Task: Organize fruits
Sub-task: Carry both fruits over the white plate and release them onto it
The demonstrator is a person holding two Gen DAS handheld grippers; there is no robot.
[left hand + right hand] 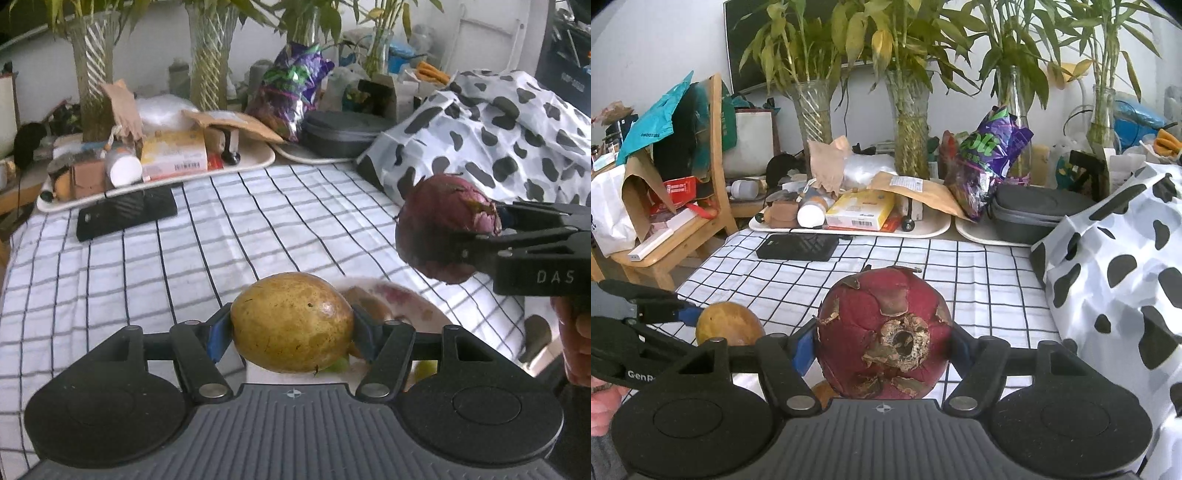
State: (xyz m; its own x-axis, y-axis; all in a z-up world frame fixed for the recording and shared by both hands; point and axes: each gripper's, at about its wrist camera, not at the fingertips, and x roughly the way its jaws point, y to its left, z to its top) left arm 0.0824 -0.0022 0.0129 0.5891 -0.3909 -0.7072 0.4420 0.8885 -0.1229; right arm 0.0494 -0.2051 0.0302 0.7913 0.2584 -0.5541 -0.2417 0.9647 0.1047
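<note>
A yellow-brown fruit [291, 322] is held in the left gripper [291, 332] and a red fruit [884, 334] in the right gripper [882, 341], fingers closed on each above the checked tabletop [147, 258]; both are best kept level and lowered gently onto the plate [424, 306] below.

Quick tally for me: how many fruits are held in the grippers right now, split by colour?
Yellow-brown fruit, held in the left gripper: 1
Dark red fruit, held in the right gripper: 1
Total held: 2
More fruit lies on the plate below, too hidden to count.
</note>
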